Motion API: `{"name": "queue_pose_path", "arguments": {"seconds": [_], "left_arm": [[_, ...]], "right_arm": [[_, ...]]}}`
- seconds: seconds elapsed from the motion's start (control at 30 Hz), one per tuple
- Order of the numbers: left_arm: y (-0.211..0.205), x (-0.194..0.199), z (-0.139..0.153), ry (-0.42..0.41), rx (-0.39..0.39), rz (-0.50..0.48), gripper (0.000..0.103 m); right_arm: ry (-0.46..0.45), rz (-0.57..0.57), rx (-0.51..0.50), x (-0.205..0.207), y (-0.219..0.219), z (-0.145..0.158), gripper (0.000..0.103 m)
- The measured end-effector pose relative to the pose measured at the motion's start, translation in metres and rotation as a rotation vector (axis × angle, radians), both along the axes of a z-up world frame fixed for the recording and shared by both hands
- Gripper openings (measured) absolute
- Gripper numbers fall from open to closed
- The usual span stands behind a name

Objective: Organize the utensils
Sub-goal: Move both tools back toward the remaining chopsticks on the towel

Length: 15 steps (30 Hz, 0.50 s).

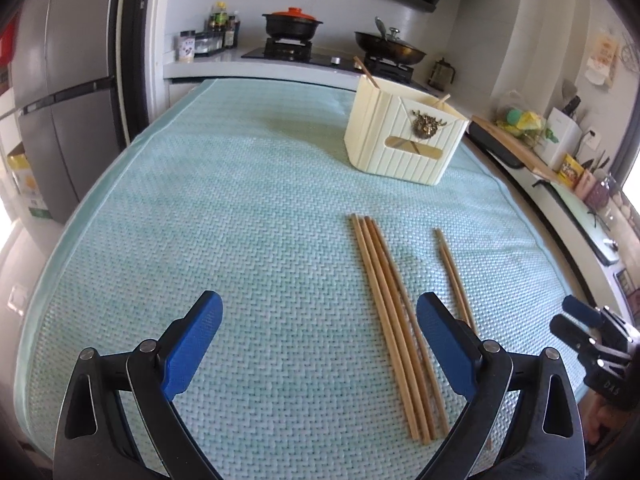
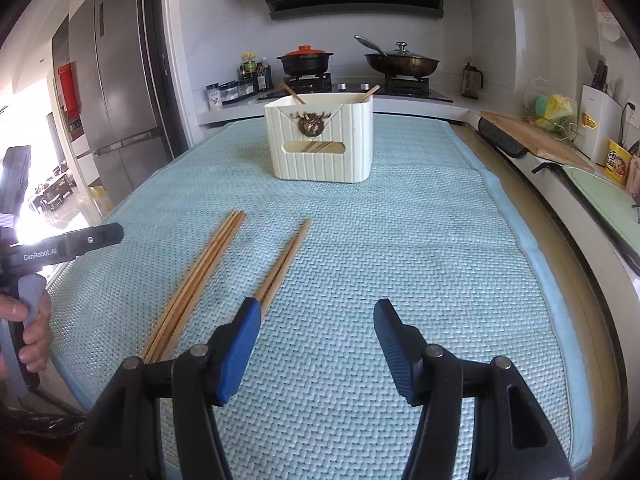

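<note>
- Left wrist view, far left: tall grey fridge point(image 1: 68, 92) beside the table.
- Low in the middle: left gripper point(image 1: 318, 322) with blue pads point(image 1: 192, 344) wide apart, nothing between them, hanging over the pale green mat point(image 1: 240, 200).
- Just right of the middle: bundle of four chopsticks point(image 1: 390, 320) flat on the mat, side by side and touching, partly behind the right-hand pad.
- A bit further right: pair of chopsticks point(image 1: 454, 276), near the bundle but apart from it.
- Up and back: cream box point(image 1: 404, 136) standing on the mat, well apart from the loose sticks, with two sticks poking out of its top.
- Far right edge: right gripper point(image 1: 576, 320), seen small from the side.
- Right wrist view, far left: a hand point(image 2: 32, 328) holding the handle of the left gripper point(image 2: 100, 236).
- Left of middle: bundle of four chopsticks point(image 2: 196, 280), then the pair of chopsticks point(image 2: 284, 260), its near end just at the left pad.
- Low in the middle: right gripper point(image 2: 318, 314) with pads apart, only bare mat point(image 2: 420, 240) between them.
- Straight ahead at the back: cream box point(image 2: 320, 148), stove with black pot point(image 2: 306, 64) and pan point(image 2: 402, 62) behind.
</note>
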<state>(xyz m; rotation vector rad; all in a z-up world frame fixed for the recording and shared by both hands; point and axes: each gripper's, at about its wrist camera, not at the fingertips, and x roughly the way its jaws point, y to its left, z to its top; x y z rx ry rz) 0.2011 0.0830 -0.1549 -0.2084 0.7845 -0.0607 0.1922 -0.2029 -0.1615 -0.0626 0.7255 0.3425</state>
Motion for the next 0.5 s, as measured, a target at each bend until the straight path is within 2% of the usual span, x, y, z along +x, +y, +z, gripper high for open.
{"name": "queue_pose_path", "arguments": {"seconds": [0.1, 0.23, 0.5], "left_arm": [[-0.008, 0.008, -0.011, 0.020, -0.009, -0.023, 0.098], [-0.020, 0.020, -0.021, 0.040, 0.038, -0.053, 0.098], [-0.027, 0.035, -0.038, 0.095, 0.115, -0.051, 0.098]], "right_arm": [[0.037, 0.018, -0.004, 0.013, 0.014, -0.013, 0.060], [0.078, 0.018, 0.002, 0.029, 0.025, -0.025, 0.059], [0.121, 0.008, -0.024, 0.041, 0.034, -0.039, 0.057]]}}
